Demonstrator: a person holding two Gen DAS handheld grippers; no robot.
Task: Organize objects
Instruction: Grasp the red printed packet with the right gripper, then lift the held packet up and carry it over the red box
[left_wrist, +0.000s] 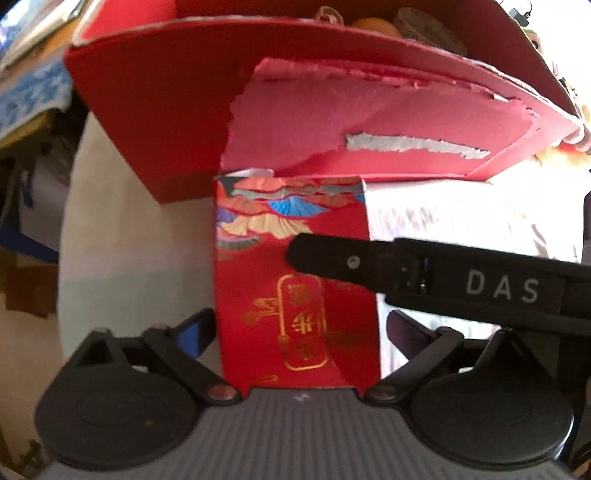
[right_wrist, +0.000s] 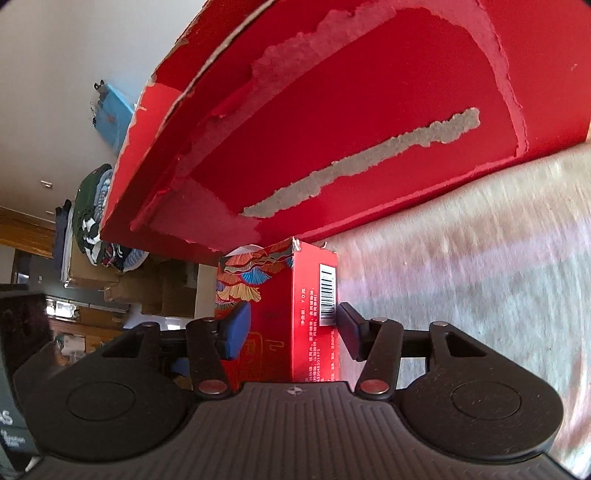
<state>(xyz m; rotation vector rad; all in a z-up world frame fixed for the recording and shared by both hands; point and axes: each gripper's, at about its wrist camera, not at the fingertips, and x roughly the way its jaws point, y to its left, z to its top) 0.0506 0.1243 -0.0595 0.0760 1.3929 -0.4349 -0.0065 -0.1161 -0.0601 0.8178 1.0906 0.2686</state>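
Nearest my left lens, my left gripper (left_wrist: 297, 332) stands spread, its fingers flanking but not visibly pressing the small red cardboard packet with gold characters and fan pattern (left_wrist: 291, 266). At twelve o'clock looms the large red torn-paper box (left_wrist: 147, 122). From three o'clock a black finger marked DAS (left_wrist: 424, 273) crosses the packet.

Through my right lens, my right gripper (right_wrist: 291, 330) pinches that packet (right_wrist: 314, 314) at centre, above the pale cloth surface (right_wrist: 480, 258); the big box (right_wrist: 369, 129) fills twelve o'clock.

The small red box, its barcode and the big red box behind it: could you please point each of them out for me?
Small red box (left_wrist: 295, 295): left wrist view, on its gold-printed front face.
Barcode (right_wrist: 328, 291): right wrist view, on the white label at the side face's edge.
Big red box (left_wrist: 147, 122): left wrist view, on its outer wall.
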